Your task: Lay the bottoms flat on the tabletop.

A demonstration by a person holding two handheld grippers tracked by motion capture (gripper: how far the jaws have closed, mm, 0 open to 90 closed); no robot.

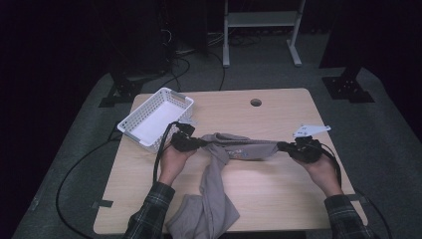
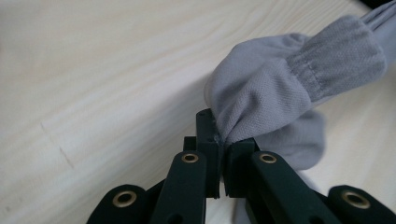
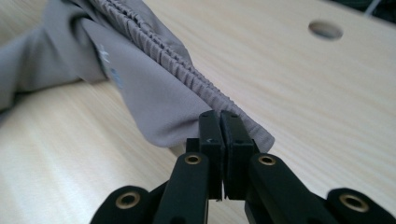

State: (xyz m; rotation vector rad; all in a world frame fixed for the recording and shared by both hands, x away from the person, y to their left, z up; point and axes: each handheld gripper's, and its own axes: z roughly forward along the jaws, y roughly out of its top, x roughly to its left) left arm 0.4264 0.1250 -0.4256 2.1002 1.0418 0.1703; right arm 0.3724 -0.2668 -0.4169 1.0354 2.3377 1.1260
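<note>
A grey garment (image 1: 239,149) with an elastic waistband is stretched between my two grippers just above the wooden table (image 1: 278,114). One leg of it (image 1: 211,199) hangs down and trails over the table's front edge. My left gripper (image 1: 201,143) is shut on a bunched corner of the fabric (image 2: 266,93), seen close in the left gripper view (image 2: 221,140). At the other end my right gripper (image 1: 284,146) is shut on the gathered waistband (image 3: 187,65), its jaws (image 3: 220,126) pressed together on the cloth's edge.
A white plastic basket (image 1: 157,118) stands at the table's back left, close behind my left hand. A round cable hole (image 1: 256,102) lies at the back centre. Black cables trail off the left side to the floor. A metal frame (image 1: 261,30) stands beyond the table.
</note>
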